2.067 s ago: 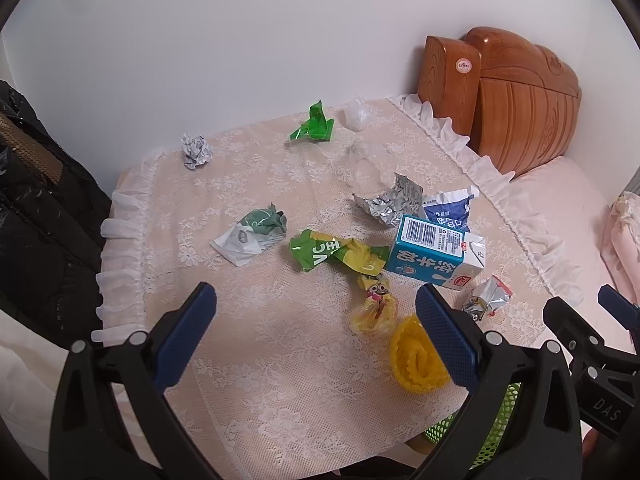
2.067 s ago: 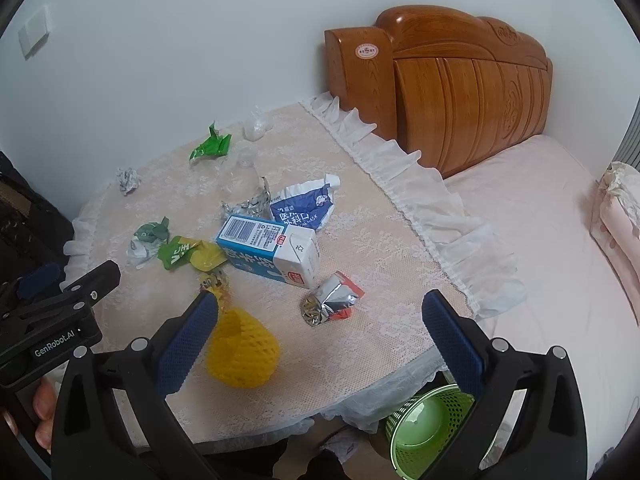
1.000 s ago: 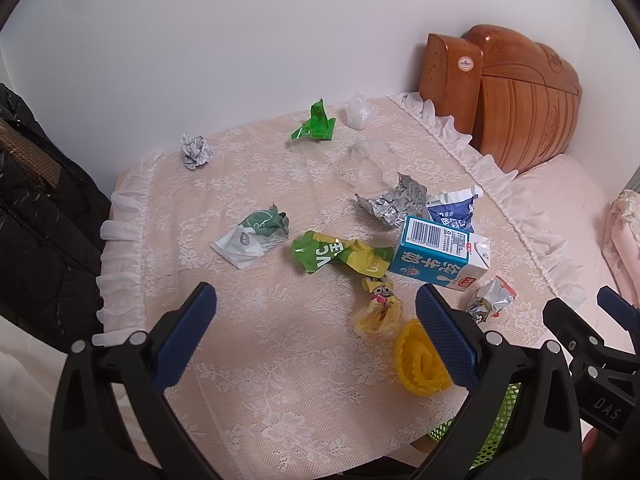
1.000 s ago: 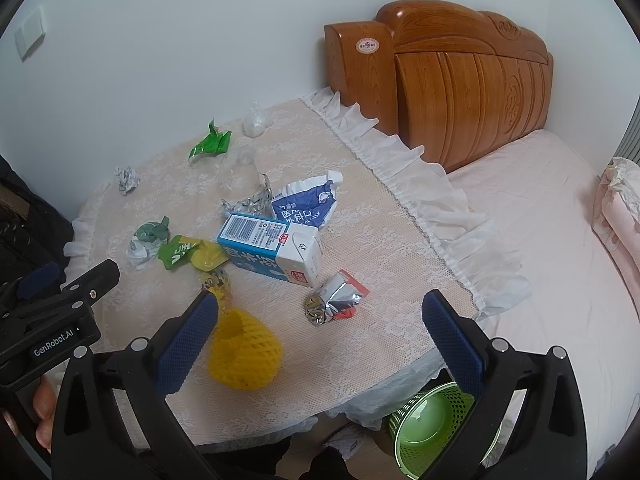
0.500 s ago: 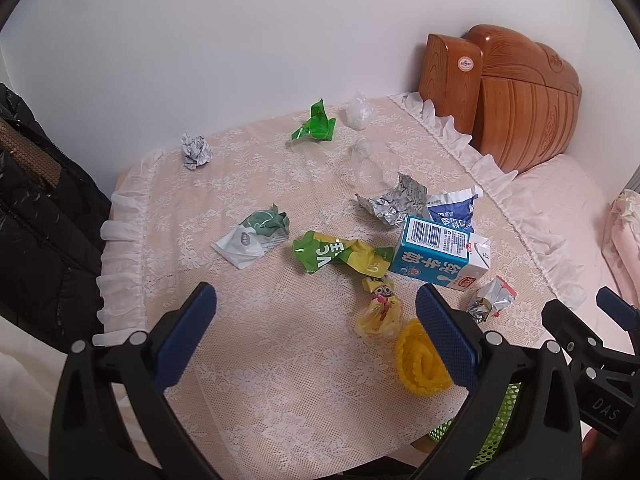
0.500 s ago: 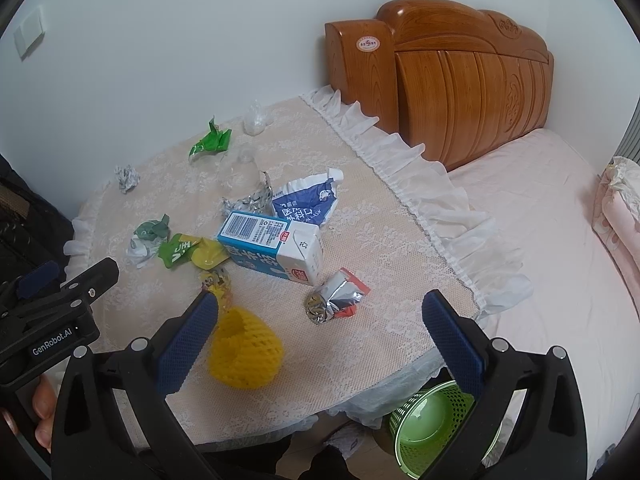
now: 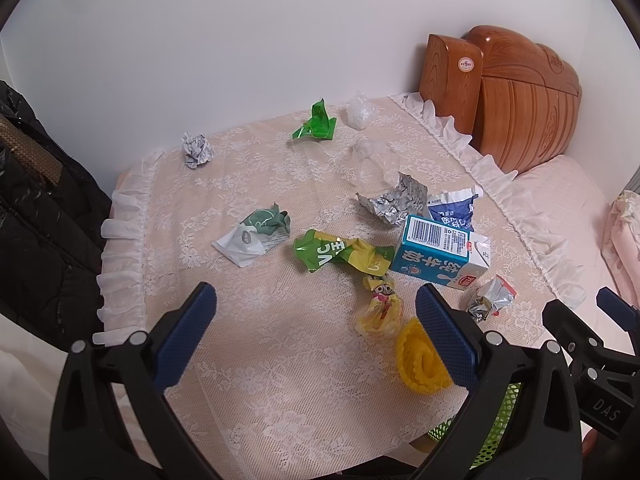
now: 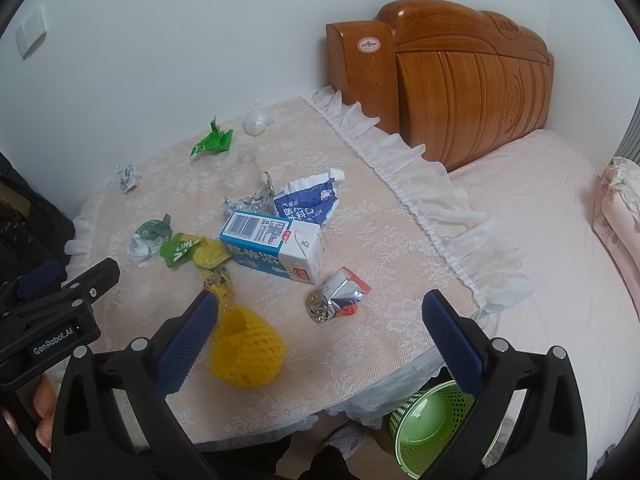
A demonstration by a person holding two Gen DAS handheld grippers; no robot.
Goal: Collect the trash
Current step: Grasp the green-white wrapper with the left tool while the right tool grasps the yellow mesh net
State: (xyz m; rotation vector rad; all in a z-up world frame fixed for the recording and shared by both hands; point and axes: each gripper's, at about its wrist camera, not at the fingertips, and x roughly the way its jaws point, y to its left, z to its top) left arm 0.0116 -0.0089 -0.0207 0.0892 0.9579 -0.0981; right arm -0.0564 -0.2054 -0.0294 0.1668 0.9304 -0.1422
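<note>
A: While both grippers hang over the near edge of the table [image 7: 132,216], what does each one hold?

B: Nothing. The left gripper [image 7: 316,334] has its jaws spread wide with only lace cloth between them. The right gripper [image 8: 320,332] is spread just as wide, also empty.

A: Where is the trash?

B: Scattered over the table. Nearest the right gripper is a yellow foam net [image 8: 248,354], lying just inside its left finger. Beyond it sits a crushed foil wrapper [image 8: 336,296] with a red edge, roughly centred between the fingers but farther off.

A: And the carton?

B: The milk carton [image 8: 272,248] lies on its side in the middle, barcode up. A blue mask pouch [image 8: 306,202] lies behind it, with silver foil [image 7: 394,202] just beside that. At the carton's left end is a green-yellow wrapper [image 7: 340,254], and a small yellow candy bag [image 7: 380,308] lies between that and the net.

A: Further left?

B: A green-white wrapper [image 7: 256,230], apart from the rest. At the far side are a paper ball [image 7: 196,148], a green scrap [image 7: 316,124], a clear plastic wad [image 7: 360,112], and what looks like a clear bottle [image 7: 374,160], hard to make out against the lace.

A: Is there a bin?

B: A green basket [image 8: 430,426] stands on the floor below the table's near edge, beside the bed [image 8: 540,240]. The right camera looks into it; it looks empty.

A: Anything of the person?

B: Fingers [image 8: 42,398] wrapped round the left gripper's handle, at the right camera's lower left.
</note>
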